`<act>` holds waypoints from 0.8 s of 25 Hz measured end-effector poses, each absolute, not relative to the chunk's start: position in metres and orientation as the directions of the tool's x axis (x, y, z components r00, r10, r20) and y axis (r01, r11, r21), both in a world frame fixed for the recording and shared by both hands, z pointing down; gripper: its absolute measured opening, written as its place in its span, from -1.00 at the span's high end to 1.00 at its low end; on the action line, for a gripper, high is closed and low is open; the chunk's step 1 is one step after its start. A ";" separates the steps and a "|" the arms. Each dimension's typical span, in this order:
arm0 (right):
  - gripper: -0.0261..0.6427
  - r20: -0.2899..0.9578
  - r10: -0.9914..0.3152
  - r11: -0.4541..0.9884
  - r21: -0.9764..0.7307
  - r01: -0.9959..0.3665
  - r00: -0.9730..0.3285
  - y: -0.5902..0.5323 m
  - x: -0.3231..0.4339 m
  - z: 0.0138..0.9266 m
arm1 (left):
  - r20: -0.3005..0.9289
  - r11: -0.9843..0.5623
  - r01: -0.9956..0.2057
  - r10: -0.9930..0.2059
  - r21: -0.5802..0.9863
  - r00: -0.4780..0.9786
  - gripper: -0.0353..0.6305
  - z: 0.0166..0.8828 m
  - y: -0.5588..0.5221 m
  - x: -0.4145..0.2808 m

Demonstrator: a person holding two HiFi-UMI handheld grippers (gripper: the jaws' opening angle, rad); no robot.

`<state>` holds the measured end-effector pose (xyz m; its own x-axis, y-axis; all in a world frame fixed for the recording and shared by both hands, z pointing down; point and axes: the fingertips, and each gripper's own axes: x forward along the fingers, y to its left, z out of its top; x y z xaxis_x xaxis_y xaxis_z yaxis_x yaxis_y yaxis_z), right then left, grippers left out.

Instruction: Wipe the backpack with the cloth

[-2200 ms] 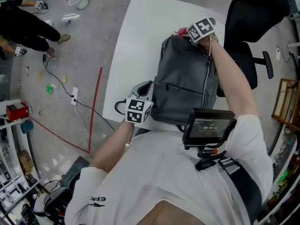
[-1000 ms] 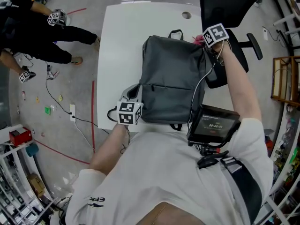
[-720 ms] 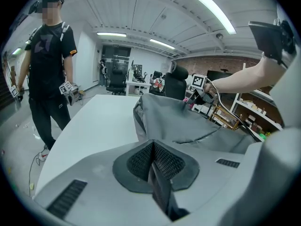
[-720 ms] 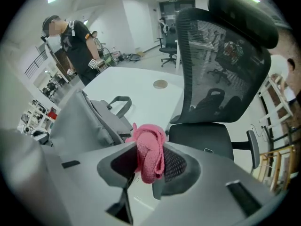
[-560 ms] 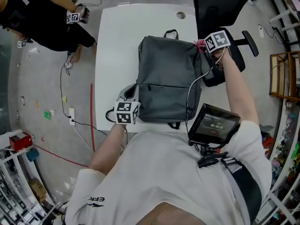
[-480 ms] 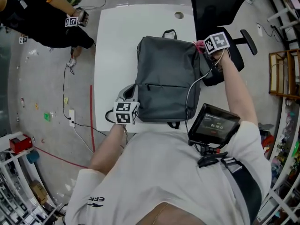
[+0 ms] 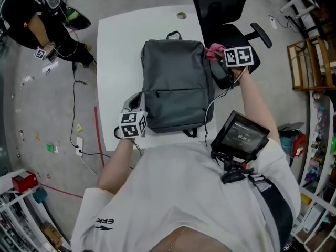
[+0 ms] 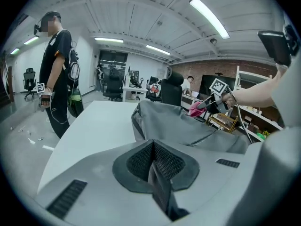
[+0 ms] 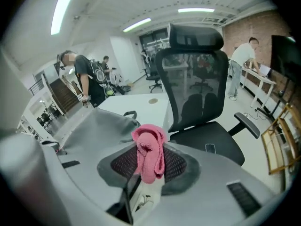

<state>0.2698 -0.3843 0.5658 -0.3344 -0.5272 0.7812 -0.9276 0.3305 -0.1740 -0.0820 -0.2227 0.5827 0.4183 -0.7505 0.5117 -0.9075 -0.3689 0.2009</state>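
Note:
A grey backpack point(image 7: 173, 83) lies flat on the white table point(image 7: 118, 46). A pink cloth point(image 7: 213, 50) is pinched in my right gripper point(image 7: 218, 54), at the backpack's upper right edge beside the chair. The right gripper view shows the cloth point(image 9: 149, 149) bunched up between the jaws of my right gripper point(image 9: 143, 168), with the backpack point(image 9: 101, 124) to its left. My left gripper point(image 7: 135, 100) sits at the backpack's lower left corner. In the left gripper view, a thin dark strap point(image 8: 162, 192) is pinched in my left gripper point(image 8: 153, 166), with the backpack point(image 8: 178, 126) ahead.
A black office chair point(image 7: 220, 14) stands against the table's right side, close to my right gripper. A person in black point(image 7: 37, 20) stands on the floor off the table's far left corner. A cable runs along the floor at left. A wooden shelf point(image 7: 304, 56) is at far right.
The head view has shifted, and the person in black has moved across the floor. My right gripper went from the backpack's top corner to its upper right edge. The left one has kept its place.

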 end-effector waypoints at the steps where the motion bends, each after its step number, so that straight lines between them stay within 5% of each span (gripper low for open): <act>1: 0.54 0.756 -0.559 0.327 -0.175 -0.928 -0.340 -0.376 0.267 0.559 | 0.500 -0.371 -0.907 -0.757 0.201 0.420 0.88 0.579 -0.222 -0.083; 20: 0.54 0.371 -0.896 0.279 0.043 -0.959 -0.244 -0.159 0.167 0.466 | 0.252 -0.456 -0.872 -0.835 0.178 0.489 0.88 0.485 -0.163 -0.073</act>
<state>0.1671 -0.1585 0.4657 -0.2439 -0.8961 0.3708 -0.9593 0.2791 0.0432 -0.0733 -0.1627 0.4854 0.4888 -0.8352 0.2520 -0.8717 -0.4563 0.1784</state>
